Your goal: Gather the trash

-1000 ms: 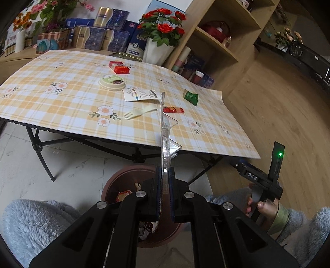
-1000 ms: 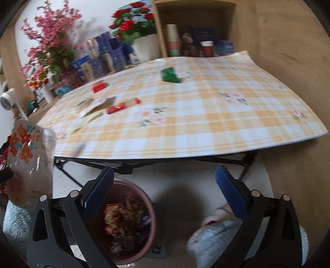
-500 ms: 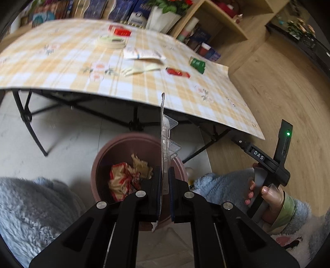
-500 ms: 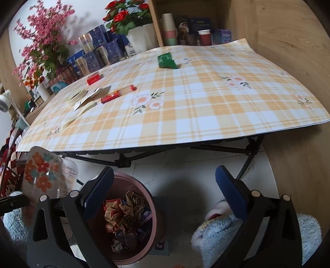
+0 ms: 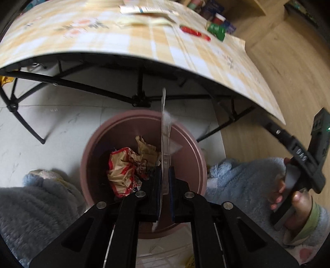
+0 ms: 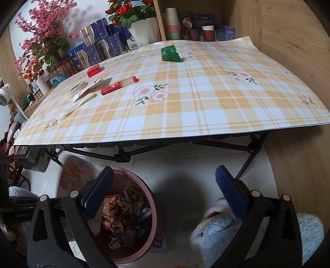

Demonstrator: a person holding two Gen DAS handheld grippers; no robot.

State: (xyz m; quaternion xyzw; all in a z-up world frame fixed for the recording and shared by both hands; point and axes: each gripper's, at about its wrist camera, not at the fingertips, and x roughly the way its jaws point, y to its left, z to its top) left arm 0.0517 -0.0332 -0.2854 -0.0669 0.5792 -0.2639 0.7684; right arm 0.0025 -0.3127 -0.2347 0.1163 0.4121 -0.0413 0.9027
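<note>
Thin clear plastic packaging (image 5: 165, 144), edge-on, clamped in left gripper (image 5: 164, 185) above bin (image 5: 198, 156)

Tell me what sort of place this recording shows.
Probably a home living or dining area: a folding table with a plaid floral cloth, potted flowers beside wooden shelves, and a waste bin on the floor.

The bin (image 5: 191, 148) mouth lies open from above, crumpled wrappers (image 5: 125, 167) low inside; the bench (image 5: 237, 68) edge overhangs beyond its far rim.
</note>
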